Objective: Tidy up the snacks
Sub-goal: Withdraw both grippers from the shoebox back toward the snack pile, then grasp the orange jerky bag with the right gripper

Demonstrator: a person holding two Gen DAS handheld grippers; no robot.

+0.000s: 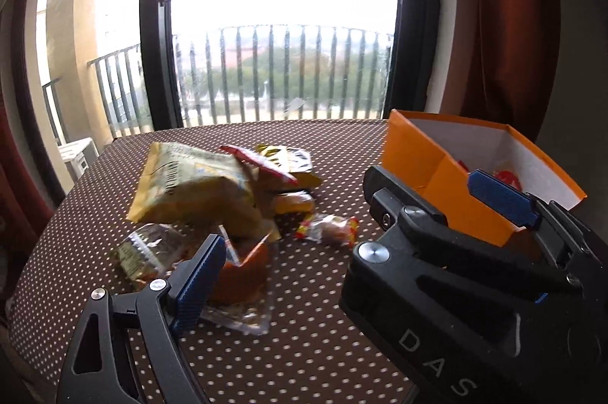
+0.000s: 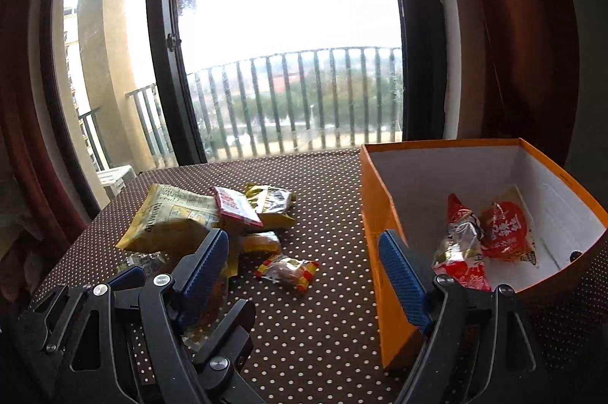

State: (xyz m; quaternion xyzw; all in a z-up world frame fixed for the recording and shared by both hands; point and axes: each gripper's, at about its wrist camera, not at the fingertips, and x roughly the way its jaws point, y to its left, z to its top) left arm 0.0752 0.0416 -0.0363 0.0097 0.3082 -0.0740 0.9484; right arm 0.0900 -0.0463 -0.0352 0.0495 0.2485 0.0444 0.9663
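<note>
White capitals "D A S" stand on the black body of the right tool (image 1: 418, 210), low at the right in the left wrist view; the lettering runs off the frame edge, so the word may be cut short; large yellow snack bag (image 2: 171, 217) carries dark print along its side, letters blurred and not legible in either view; red packet (image 2: 235, 206) on top of the pile shows pale characters, unreadable; red packet in the orange box (image 2: 383, 214) bears white characters (image 2: 505, 225), shape visible but not decipherable; no numbers readable.
</note>
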